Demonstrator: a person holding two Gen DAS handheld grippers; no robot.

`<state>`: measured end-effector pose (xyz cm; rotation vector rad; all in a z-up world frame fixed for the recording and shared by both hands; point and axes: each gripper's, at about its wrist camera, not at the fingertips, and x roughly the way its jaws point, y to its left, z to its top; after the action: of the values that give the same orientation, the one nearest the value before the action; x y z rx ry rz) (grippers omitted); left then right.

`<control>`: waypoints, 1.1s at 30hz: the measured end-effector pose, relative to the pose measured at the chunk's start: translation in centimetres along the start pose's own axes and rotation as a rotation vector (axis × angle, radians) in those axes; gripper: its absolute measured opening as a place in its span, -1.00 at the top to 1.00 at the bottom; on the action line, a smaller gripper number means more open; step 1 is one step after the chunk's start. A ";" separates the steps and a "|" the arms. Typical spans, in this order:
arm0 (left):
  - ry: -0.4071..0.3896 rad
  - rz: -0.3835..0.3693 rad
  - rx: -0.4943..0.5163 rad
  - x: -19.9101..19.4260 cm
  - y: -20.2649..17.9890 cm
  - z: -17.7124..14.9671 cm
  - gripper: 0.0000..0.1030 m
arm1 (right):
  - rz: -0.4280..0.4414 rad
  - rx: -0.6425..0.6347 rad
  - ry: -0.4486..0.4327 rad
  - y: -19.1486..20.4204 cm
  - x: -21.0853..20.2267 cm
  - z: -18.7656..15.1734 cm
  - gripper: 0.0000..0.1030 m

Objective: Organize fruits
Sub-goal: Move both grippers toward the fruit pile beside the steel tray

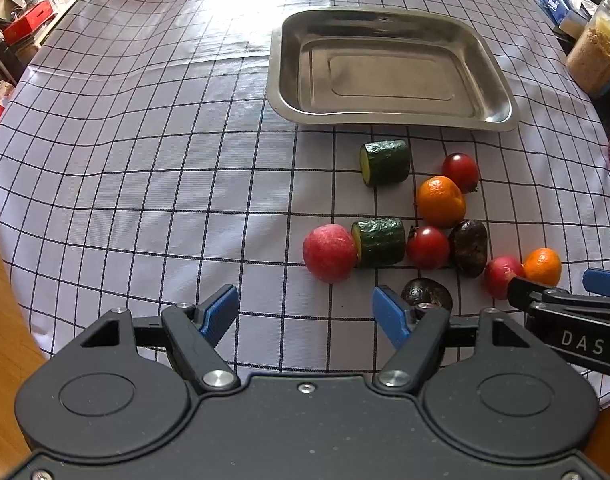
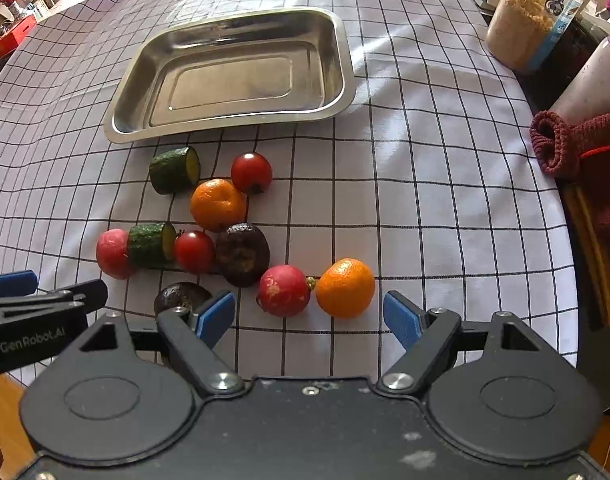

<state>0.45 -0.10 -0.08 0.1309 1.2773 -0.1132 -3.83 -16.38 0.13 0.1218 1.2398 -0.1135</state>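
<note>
A checked tablecloth (image 1: 145,160) is spread across the table, its near edge seen dropping off beside the wooden floor at lower left. A wide stretch of bare cloth is left to the left of the fruit and between the fruit and the near edge.

A steel tray (image 1: 501,92) is set beyond the fruit, holding nothing, its near rim just beside a cucumber piece (image 1: 385,162).

The left gripper (image 1: 305,312) is held low over the cloth with jaws spread wide and nothing between them; a dark fruit (image 1: 427,292) is seen just beyond its right finger. The right gripper (image 2: 309,318) is likewise opened wide and holds nothing, with a red radish (image 2: 284,290) and an orange (image 2: 345,288) lying close before the gap.

The remaining pieces are clustered between the grippers and the tray. At the right table edge a jar (image 2: 521,24) and a maroon cloth (image 2: 557,144) are crowded in.
</note>
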 end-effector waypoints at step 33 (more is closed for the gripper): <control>-0.024 -0.010 -0.007 0.2 0.7 -0.1 -0.34 | 0.041 0.050 -0.031 -2.0 0.1 -0.5 -0.60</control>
<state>0.52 0.57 -0.27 0.1171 1.2546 -0.1186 -4.59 -18.25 -0.20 0.1884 1.2036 -0.1104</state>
